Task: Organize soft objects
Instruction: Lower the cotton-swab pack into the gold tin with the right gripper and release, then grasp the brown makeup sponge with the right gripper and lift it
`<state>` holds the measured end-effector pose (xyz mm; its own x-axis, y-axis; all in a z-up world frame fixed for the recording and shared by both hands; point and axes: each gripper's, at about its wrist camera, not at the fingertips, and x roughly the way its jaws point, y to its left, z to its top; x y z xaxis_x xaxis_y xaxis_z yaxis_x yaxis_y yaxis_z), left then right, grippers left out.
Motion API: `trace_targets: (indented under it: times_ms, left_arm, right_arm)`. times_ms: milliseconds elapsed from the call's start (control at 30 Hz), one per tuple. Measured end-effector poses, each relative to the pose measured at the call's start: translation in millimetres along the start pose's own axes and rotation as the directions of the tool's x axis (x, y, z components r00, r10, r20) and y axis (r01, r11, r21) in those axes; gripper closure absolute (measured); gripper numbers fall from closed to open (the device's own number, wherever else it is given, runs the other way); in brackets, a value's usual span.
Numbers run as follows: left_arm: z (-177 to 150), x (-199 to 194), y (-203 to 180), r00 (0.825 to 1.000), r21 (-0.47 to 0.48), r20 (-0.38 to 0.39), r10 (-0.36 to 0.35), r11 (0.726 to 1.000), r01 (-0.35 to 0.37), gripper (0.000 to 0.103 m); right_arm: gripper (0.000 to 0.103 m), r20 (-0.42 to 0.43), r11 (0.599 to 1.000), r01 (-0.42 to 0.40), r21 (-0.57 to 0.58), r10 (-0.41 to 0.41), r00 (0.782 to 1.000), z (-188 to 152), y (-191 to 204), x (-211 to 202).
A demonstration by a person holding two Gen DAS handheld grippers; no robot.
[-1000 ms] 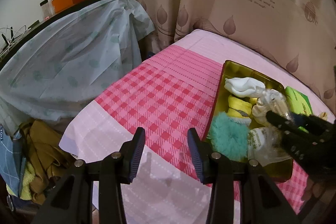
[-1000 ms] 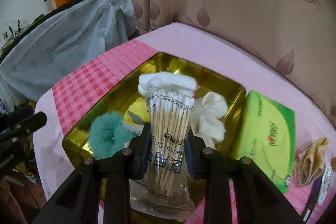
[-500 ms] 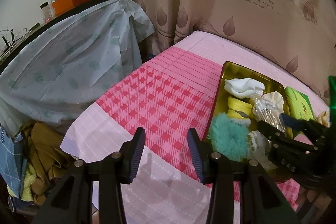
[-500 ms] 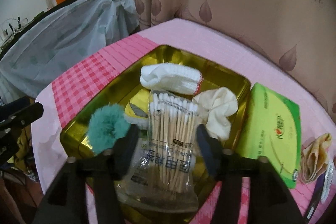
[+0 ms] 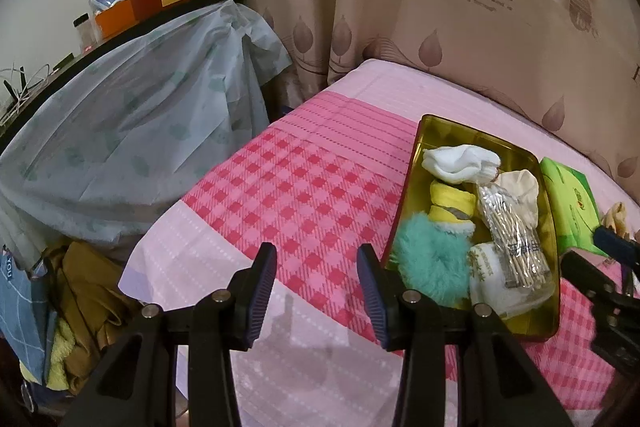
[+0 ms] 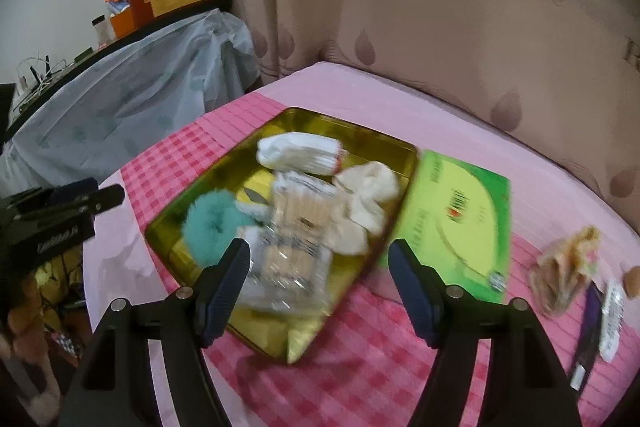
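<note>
My right gripper (image 6: 318, 283) is opening with its fingers empty, the light, crinkly bag of cotton swabs (image 6: 294, 235) lying in the gold tray (image 6: 320, 343) just ahead, best pinched mid-bag, while my left gripper (image 5: 316, 291) hangs half open, empty

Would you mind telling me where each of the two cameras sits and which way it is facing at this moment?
Left wrist: on the left gripper, angled down over the pink checked cloth; its own open fingers fill the foreground, the gold tray lies to the right, and the right gripper shows at the right edge.
Right wrist: on the right gripper, angled down at the gold tray; its jaws are opening with nothing between them, and the left gripper shows at the left.
Shared: tray, teal pom-pom, cotton swab packet, green packet.
</note>
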<state>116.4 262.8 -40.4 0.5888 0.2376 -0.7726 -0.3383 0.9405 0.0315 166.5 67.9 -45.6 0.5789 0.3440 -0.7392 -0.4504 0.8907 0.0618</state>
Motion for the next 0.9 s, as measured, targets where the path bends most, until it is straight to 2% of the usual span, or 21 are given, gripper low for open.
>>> trace_targets:
  times_ms: [233, 433, 633, 700, 900]
  left_arm:
    - [-3, 0, -5, 1.000, 0.023, -0.003, 0.005, 1.000, -0.005, 0.061]
    - [-4, -1, -5, 1.000, 0.026, 0.000, 0.009, 1.000, -0.009, 0.061]
    - [-5, 0, -8, 1.000, 0.047, -0.003, 0.016, 0.999, -0.016, 0.061]
    - [-6, 0, -10, 1.000, 0.054, -0.001, 0.021, 0.998, -0.021, 0.061]
    - [-7, 5, -15, 0.999, 0.084, 0.000, 0.036, 0.996, -0.035, 0.061]
  right_arm:
    - [0.033, 0.020, 0.995, 0.082, 0.054, -0.084, 0.996, -23, -49, -35]
    - [0.033, 0.012, 0.969, 0.190, 0.158, -0.194, 0.981, -48, -115, -59]
    - [0.033, -0.017, 0.905, 0.323, 0.278, -0.331, 0.943, -83, -195, -85]
    - [0.033, -0.036, 0.871, 0.377, 0.314, -0.386, 0.922, -96, -224, -94]
    - [0.033, -0.064, 0.799, 0.457, 0.391, -0.471, 0.880, -126, -293, -110]
